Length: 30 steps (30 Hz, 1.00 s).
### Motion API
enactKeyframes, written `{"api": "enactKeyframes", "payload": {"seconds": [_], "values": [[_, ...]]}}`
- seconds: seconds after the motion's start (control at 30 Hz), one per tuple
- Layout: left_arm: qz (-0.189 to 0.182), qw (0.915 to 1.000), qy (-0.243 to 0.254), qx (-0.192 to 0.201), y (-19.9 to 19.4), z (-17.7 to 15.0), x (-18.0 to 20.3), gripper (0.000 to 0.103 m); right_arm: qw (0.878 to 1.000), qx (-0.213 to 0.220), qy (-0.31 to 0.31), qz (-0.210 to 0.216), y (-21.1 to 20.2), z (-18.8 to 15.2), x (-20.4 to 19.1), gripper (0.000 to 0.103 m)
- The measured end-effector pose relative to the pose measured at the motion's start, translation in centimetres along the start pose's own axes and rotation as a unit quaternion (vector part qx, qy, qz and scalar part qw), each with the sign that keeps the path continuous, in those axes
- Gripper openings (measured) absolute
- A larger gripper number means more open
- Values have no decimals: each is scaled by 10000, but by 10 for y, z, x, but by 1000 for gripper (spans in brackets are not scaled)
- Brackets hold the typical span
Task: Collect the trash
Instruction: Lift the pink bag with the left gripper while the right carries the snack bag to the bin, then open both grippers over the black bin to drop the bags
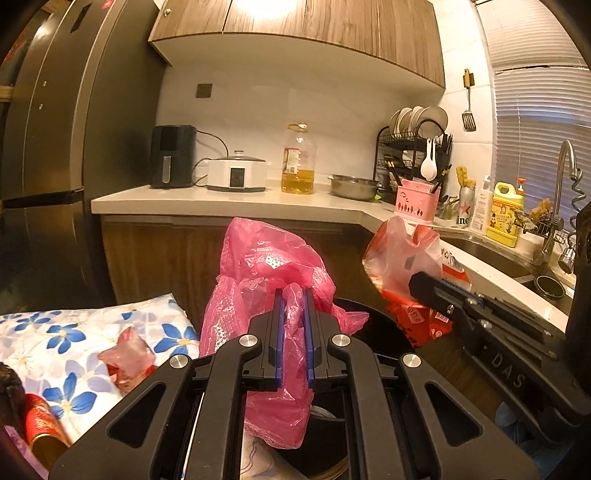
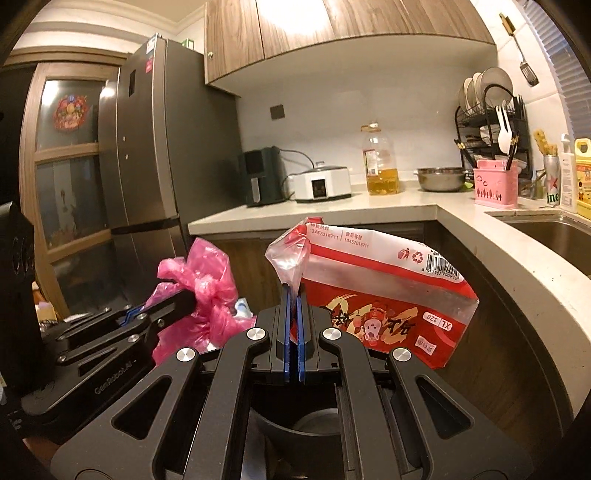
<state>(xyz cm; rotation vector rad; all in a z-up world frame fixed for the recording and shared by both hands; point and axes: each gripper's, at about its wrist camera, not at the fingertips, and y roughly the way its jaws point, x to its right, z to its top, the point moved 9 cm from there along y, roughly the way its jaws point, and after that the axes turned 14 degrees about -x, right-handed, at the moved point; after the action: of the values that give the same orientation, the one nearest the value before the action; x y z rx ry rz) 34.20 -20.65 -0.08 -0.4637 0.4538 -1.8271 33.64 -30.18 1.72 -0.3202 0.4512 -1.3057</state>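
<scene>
Left wrist: left gripper (image 1: 294, 295) clamps crumpled pink bag (image 1: 273, 266) above black bin (image 1: 384, 332), apparently | right gripper (image 2: 294, 291) pinches red-clear package (image 2: 373, 295) | white countertop (image 2: 369, 206), kitchen, fridge (image 2: 155, 140).

Small kitchen under warm ceiling light. Ahead of the grippers, an L-shaped pale countertop (image 2: 388, 206) over dark wood base cabinets (image 1: 155, 254). Above, wood-grain wall cabinets (image 1: 295, 33) against a plain white wall (image 1: 295, 107) with one dark wall plate (image 1: 204, 90). Far left, a tall steel-grey refrigerator (image 2: 155, 140); beyond it, a wood-framed glazed door (image 2: 70, 147). Right, a stainless sink (image 2: 554, 230) with a curved faucet (image 1: 563, 173), below a window with closed slatted blinds (image 1: 546, 110).
</scene>
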Motion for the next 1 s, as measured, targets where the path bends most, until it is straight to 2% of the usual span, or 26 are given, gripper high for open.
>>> {"api": "enactKeyframes", "payload": {"seconds": [0.47, 0.6, 0.63, 0.67, 0.7, 0.8, 0.9, 1.0], "values": [[-212, 9993, 46, -306, 45, -9, 4, 11, 9993, -364, 76, 87, 37, -10, 13, 4], [-263, 9988, 57, -414, 53, -15, 3, 14, 9989, -447, 81, 88, 44, -14, 16, 5], [-253, 9987, 86, -425, 53, -16, 3, 17, 9989, -454, 85, 75, 45, -15, 16, 6], [-242, 9988, 123, -411, 53, -16, 4, 23, 9989, -456, 88, 93, 46, -16, 17, 6], [-236, 9989, 139, -393, 53, -17, 4, 35, 9988, -468, 94, 81, 47, -16, 17, 6], [-277, 9989, 126, -346, 49, -18, 2, 47, 9988, -478, 123, 61, 49, -17, 21, 11], [-175, 9994, 54, -278, 45, -19, -4, 57, 9986, -492, 171, 43, 49, -17, 24, 16], [-96, 9995, -64, -295, 41, -23, -13, 59, 9986, -492, 208, -2, 48, -19, 25, 22]]}}
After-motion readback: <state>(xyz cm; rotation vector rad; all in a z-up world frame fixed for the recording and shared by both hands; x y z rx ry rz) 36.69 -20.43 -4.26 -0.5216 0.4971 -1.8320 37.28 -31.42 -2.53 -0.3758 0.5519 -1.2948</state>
